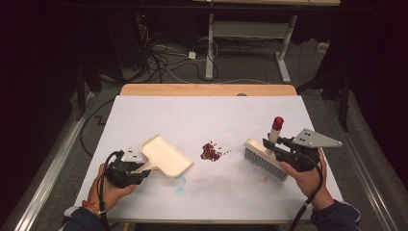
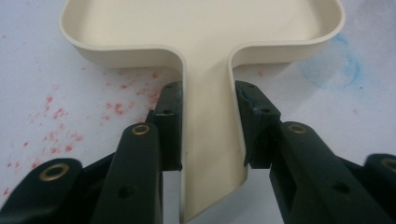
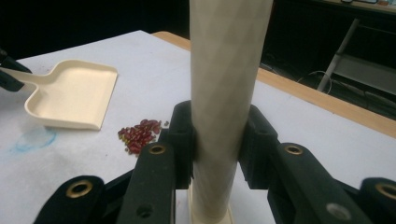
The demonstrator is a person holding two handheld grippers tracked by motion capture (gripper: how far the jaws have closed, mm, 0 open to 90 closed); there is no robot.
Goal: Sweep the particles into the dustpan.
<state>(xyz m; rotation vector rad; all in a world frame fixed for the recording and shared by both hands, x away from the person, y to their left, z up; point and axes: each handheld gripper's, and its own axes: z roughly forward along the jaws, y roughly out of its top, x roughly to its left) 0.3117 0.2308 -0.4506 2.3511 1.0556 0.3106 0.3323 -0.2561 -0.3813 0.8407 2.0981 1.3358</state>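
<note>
A cream dustpan (image 1: 163,156) lies on the white table cover at the left, and my left gripper (image 1: 143,168) is shut on its flat handle (image 2: 208,140). Both pads press the handle's sides in the left gripper view. A small heap of red beans (image 1: 210,151) sits mid-table between the pan and a cream brush (image 1: 264,159) with grey bristles and a red-tipped handle. My right gripper (image 1: 275,144) is shut on the brush's upright handle (image 3: 226,93). From the right gripper view the beans (image 3: 140,133) lie just beside the dustpan's (image 3: 72,95) open lip.
The white cover (image 1: 207,115) shows red smudges (image 2: 60,135) and a faint blue ring (image 2: 334,70) near the pan. A wooden table edge (image 1: 207,89) runs along the far side. Beyond it are cables and a desk frame (image 1: 250,38) on the floor.
</note>
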